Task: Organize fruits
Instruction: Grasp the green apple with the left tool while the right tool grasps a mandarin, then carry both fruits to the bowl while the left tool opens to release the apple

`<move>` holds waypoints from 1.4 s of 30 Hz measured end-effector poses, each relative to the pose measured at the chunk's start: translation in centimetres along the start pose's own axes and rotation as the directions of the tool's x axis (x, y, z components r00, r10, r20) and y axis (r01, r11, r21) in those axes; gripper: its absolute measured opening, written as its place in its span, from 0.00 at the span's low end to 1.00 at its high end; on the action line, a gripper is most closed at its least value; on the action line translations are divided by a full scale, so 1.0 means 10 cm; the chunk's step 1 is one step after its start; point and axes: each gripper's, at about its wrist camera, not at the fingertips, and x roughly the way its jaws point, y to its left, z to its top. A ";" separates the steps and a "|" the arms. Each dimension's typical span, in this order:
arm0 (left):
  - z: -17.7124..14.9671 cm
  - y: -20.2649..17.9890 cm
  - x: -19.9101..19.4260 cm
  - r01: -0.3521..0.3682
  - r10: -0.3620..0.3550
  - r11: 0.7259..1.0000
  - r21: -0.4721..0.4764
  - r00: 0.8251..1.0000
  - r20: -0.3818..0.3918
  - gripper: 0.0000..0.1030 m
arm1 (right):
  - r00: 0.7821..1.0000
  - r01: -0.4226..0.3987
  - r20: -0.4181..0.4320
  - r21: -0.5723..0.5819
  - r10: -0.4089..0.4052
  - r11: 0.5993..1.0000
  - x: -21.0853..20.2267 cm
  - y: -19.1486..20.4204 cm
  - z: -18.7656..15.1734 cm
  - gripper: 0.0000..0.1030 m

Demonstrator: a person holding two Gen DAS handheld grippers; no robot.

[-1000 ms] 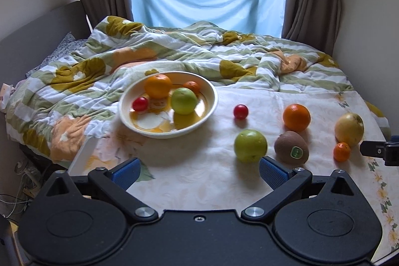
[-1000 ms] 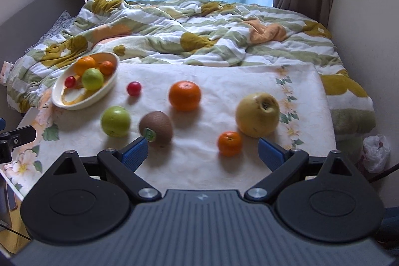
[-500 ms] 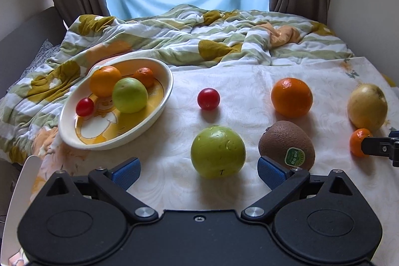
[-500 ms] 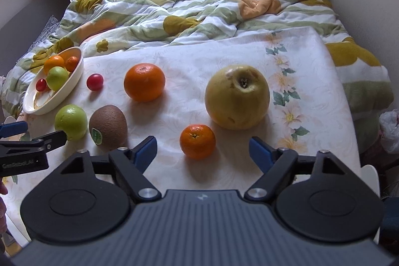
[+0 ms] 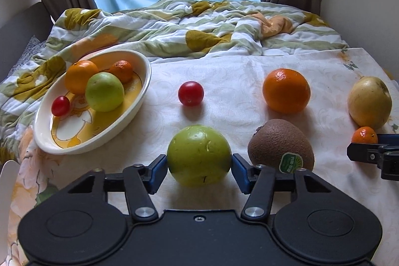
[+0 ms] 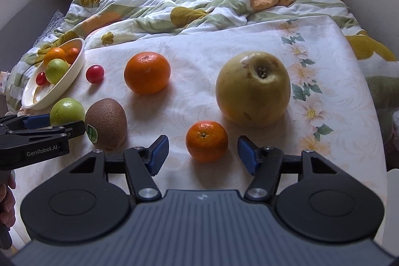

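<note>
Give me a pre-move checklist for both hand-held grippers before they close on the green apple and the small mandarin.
1. Left hand-held gripper straddles the loose green apple, one finger on each side: ok.
2. Left fingers touching the apple: cannot tell; they look very near it.
3. Kiwi clear of the left gripper's right finger: not ok, it lies close behind it.
4. Right hand-held gripper open and centred on the small mandarin: ok, with gaps on both sides.
5. Room in the bowl for more fruit: ok, bare bottom shows at its near end.
6. Grippers apart from each other: ok.
</note>
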 end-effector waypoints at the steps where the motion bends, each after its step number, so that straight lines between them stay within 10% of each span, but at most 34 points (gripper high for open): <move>1: 0.00 -0.01 0.00 0.000 0.000 1.000 0.001 1.000 0.003 0.58 | 1.000 0.001 0.001 0.000 -0.001 1.000 0.00 0.00 0.00 0.73; 19: -0.10 0.04 -0.07 -0.004 0.004 1.000 -0.020 1.000 0.011 0.58 | 0.999 0.038 0.010 -0.023 -0.038 0.999 0.05 0.04 0.02 0.51; 42: -0.13 0.35 -0.83 -0.004 0.021 0.988 -0.152 0.993 0.113 0.58 | 0.996 0.010 0.086 -0.105 -0.001 0.994 -0.44 0.48 0.13 0.51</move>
